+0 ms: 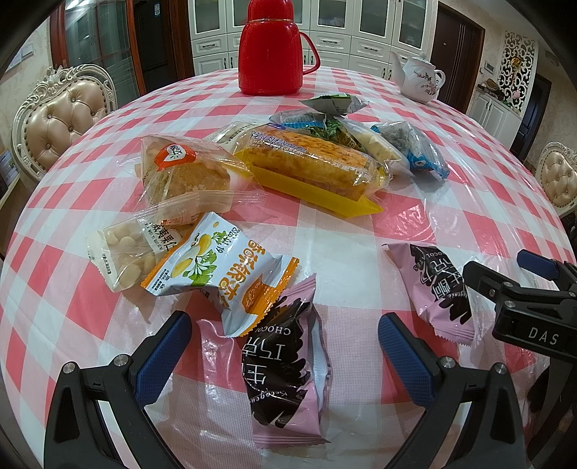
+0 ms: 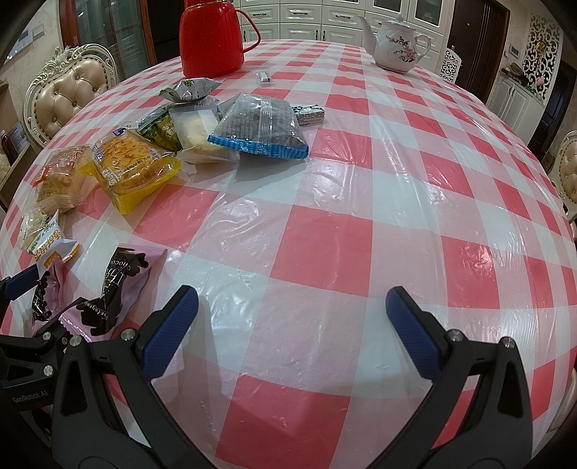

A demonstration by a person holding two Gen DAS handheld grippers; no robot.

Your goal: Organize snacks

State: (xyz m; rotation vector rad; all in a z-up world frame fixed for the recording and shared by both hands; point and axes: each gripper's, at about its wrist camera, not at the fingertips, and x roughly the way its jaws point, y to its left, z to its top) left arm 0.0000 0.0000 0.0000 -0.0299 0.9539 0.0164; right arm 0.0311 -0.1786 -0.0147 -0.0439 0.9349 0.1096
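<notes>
Pink chocolate packet dead ahead at twelve o'clock between the wide-open, empty left tool, long axis pointing away. Right tool also spread, empty, over bare surface.

From my feed, both fisheye views are evenly and brightly lit from overhead, colours vivid. The clear plastic sheet over the checked counter throws white glare patches and wrinkled highlights, strongest in the right wrist view. Snack wrappers glint too. Shadows are soft and short beneath the packets. Straight lines bow heavily toward the rims, and the corners go black. The centre is sharp; the cabinets behind look slightly soft.
</notes>
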